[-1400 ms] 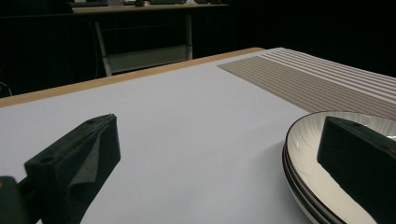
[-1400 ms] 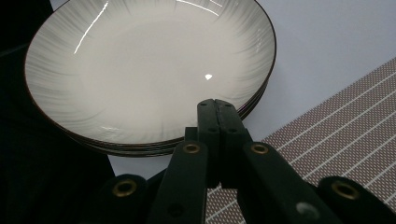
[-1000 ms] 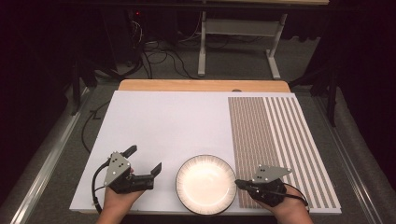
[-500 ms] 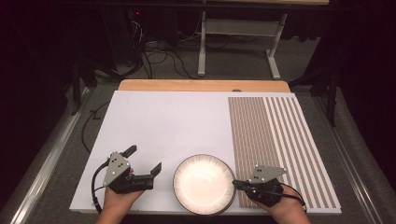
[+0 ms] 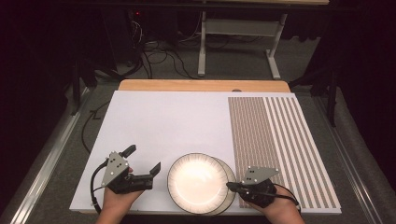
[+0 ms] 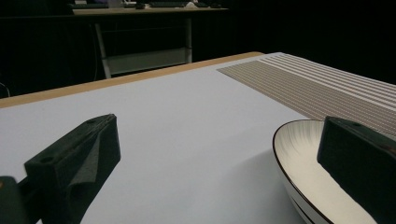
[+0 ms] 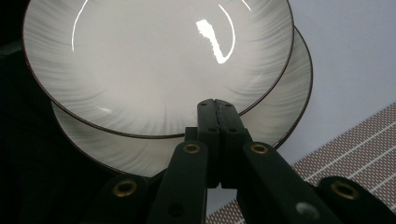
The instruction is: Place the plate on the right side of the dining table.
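Note:
Two white plates with dark rims lie stacked at the front of the board. The top plate sits shifted left, baring a crescent of the lower plate. My right gripper is shut, with its tips against the top plate's right rim and nothing between the jaws. To the left of the plates my left gripper rests open on the board. Its right jaw stands close to the top plate's rim without touching it.
The plates lie on a white board with a brown striped mat on its right part and a wooden edge at the back. Beyond are dark floor, cables and a metal stand.
The top plate has slid left off the lower plate, baring its right side. My right gripper followed it a little to the left. The left gripper stayed put.

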Motion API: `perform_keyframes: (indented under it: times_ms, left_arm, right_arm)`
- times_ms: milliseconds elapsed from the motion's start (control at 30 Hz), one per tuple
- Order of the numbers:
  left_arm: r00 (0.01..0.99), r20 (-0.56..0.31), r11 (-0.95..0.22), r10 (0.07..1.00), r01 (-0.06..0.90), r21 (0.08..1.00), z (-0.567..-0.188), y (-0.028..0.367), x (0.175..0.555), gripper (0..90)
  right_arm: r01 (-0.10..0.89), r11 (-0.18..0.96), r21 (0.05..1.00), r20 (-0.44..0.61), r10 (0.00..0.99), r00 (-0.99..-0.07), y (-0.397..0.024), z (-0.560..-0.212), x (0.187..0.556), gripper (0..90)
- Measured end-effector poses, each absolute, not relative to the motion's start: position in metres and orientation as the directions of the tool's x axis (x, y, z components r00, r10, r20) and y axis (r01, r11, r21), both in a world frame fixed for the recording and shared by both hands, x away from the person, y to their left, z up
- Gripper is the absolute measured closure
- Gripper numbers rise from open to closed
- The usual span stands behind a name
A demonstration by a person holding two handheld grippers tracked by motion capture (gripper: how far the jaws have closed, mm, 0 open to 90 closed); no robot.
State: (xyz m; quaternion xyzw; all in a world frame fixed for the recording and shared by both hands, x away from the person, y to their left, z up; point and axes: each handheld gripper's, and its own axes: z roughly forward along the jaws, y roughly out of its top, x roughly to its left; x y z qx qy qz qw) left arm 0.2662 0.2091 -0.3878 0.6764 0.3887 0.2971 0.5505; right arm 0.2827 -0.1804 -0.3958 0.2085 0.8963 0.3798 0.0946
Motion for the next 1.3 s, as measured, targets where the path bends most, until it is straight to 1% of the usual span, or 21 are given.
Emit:
perform_keyframes:
  times_ms: [367,733,967,1067,1167,1233,1300]
  left_arm:
    - [0.528,-0.030,-0.089,0.849,0.198,0.976,-0.386,0.209,0.266,0.1]
    - [0.531,-0.033,-0.085,0.847,0.196,0.977,-0.384,0.209,0.264,0.2]
    - [0.550,-0.021,-0.097,0.835,0.184,0.978,-0.381,0.204,0.261,0.1]
    - [0.559,-0.034,-0.090,0.829,0.193,0.977,-0.379,0.203,0.261,0.1]
    - [0.563,-0.065,-0.060,0.824,0.200,0.978,-0.376,0.203,0.260,0.1]
    - [0.564,-0.054,-0.072,0.824,0.198,0.978,-0.375,0.203,0.259,0.1]
    - [0.567,-0.065,-0.068,0.821,0.211,0.975,-0.374,0.202,0.259,0.1]
  right_arm:
    - [0.314,0.621,0.718,0.010,0.442,-0.897,-0.177,-0.397,0.283,90.0]
    - [0.300,0.636,0.712,-0.001,0.427,-0.904,-0.169,-0.399,0.282,90.0]
    - [0.298,0.642,0.707,0.000,0.421,-0.907,-0.165,-0.400,0.282,90.0]
    - [0.299,0.643,0.705,0.002,0.420,-0.907,-0.164,-0.401,0.283,90.0]
    - [0.305,0.642,0.704,0.002,0.427,-0.904,-0.163,-0.400,0.283,90.0]
    - [0.306,0.642,0.703,0.003,0.427,-0.904,-0.163,-0.401,0.283,90.0]
    - [0.301,0.643,0.704,0.000,0.424,-0.906,-0.163,-0.401,0.284,90.0]
